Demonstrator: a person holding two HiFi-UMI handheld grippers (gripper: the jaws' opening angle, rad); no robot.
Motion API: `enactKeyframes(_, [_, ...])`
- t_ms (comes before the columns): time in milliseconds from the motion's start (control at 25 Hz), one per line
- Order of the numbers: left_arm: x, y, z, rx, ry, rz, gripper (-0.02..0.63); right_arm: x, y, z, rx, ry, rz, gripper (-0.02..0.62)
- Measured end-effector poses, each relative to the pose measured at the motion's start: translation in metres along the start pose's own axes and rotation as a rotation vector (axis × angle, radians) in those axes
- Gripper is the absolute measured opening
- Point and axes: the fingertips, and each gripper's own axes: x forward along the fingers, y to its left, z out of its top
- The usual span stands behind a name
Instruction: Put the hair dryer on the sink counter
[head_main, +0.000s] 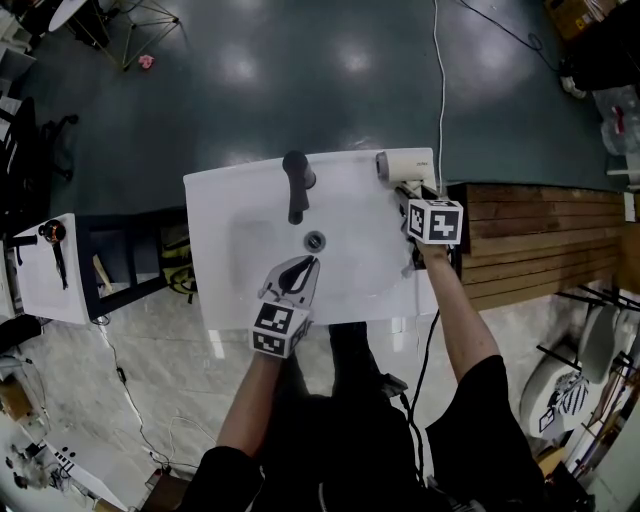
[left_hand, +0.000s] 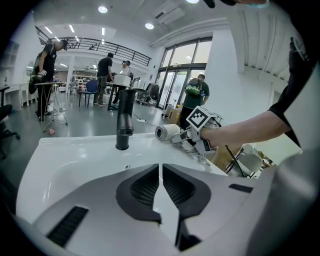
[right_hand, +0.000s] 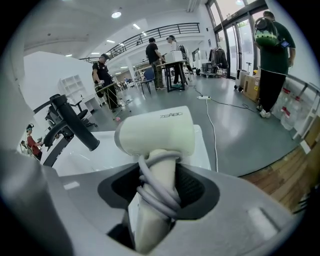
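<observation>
A cream hair dryer lies at the far right corner of the white sink counter, its nozzle towards the black faucet. My right gripper is shut on its handle, which has the grey cord wound around it. In the right gripper view the dryer's body stands just beyond the right gripper. My left gripper hovers over the basin's near side, shut and empty. The left gripper view shows the left gripper, the faucet and the dryer at the far right.
The drain sits mid-basin. A wooden slatted bench adjoins the sink's right side. A white cable trails across the floor behind the dryer. A small white table stands to the left. Several people stand in the background.
</observation>
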Motion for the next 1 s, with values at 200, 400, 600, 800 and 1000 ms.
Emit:
enactKeyframes(200, [-0.001,0.002,-0.001,-0.008,0.003,0.0,0.028,0.002,-0.001,-0.002,-0.012,0.03,-0.018,0.206])
enactKeyframes(400, [-0.002,0.003,-0.002,-0.013,0.007,-0.002,0.027,0.005,-0.001,-0.004,-0.007,0.071,-0.048,0.207])
enactKeyframes(600, [-0.005,0.004,-0.002,-0.015,0.0,0.0,0.027,0.005,-0.001,-0.005,-0.051,0.081,-0.088,0.213])
enactKeyframes(800, [-0.01,0.008,-0.002,-0.02,-0.003,0.005,0.026,0.007,-0.004,-0.005,-0.111,0.066,-0.157,0.242])
enactKeyframes(1000, [-0.015,0.011,-0.008,-0.017,0.004,0.006,0.026,0.006,-0.003,-0.007,-0.105,0.053,-0.157,0.264])
